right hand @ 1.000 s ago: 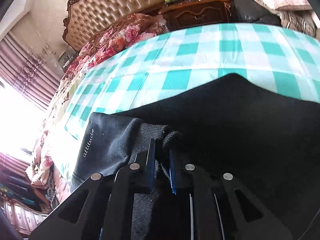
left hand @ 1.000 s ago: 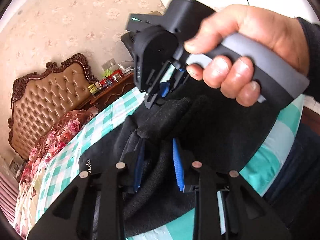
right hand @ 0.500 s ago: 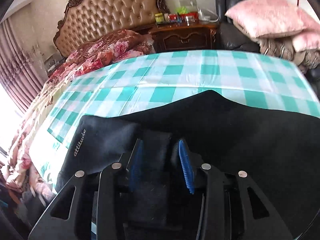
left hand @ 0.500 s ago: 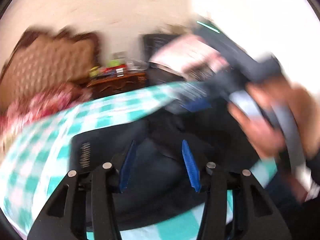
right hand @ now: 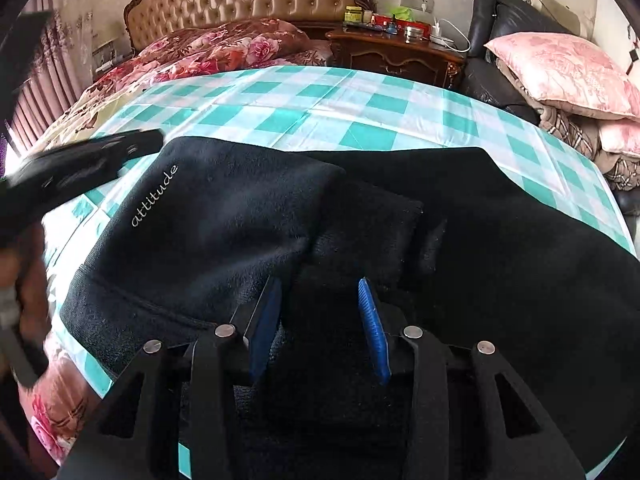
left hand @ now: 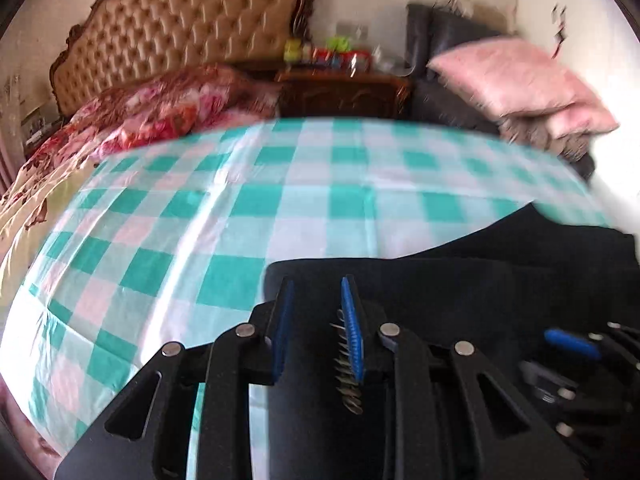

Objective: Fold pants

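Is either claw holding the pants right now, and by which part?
Neither. The right claw is open above the black pants near the waistband; the left claw is also open, gripping nothing.

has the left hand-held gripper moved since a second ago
Yes. The left hand-held gripper swung left, away from the right hand-held gripper; the headboard now sits straight ahead over the pants.

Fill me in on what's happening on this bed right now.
A person is folding black pants on a teal checked sheet, with a hand-held gripper in each hand. The pants lie partly folded, their "attitude" lettering facing up. The right hand-held gripper is open over the cloth. The left hand-held gripper is open too, at the pants' edge, gripping nothing.
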`<state>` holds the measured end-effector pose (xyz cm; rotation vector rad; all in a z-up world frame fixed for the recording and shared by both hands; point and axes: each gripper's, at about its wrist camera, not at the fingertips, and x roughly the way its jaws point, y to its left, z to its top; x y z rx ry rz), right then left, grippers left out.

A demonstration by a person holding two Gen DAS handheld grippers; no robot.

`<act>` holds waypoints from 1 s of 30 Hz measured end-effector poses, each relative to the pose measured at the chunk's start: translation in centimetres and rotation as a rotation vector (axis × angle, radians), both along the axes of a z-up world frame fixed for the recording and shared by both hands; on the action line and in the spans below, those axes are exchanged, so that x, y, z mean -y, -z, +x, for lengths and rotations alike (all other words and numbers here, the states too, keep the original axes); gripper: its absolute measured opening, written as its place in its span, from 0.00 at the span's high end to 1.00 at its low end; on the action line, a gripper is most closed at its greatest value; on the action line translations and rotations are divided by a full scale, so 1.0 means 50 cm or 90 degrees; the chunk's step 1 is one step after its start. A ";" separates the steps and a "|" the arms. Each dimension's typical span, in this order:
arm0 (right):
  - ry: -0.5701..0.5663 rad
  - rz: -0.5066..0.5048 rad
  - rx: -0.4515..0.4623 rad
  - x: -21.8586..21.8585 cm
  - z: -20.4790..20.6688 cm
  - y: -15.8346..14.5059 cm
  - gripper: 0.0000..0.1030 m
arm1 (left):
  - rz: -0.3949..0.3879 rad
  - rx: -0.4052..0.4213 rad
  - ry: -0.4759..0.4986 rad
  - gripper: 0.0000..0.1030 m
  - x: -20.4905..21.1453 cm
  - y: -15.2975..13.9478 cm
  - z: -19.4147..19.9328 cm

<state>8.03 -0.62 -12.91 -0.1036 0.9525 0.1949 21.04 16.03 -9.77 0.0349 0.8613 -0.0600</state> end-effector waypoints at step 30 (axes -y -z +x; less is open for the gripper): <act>-0.006 -0.026 0.019 -0.009 -0.006 0.003 0.63 | -0.338 0.005 -0.040 0.41 -0.151 0.084 -0.250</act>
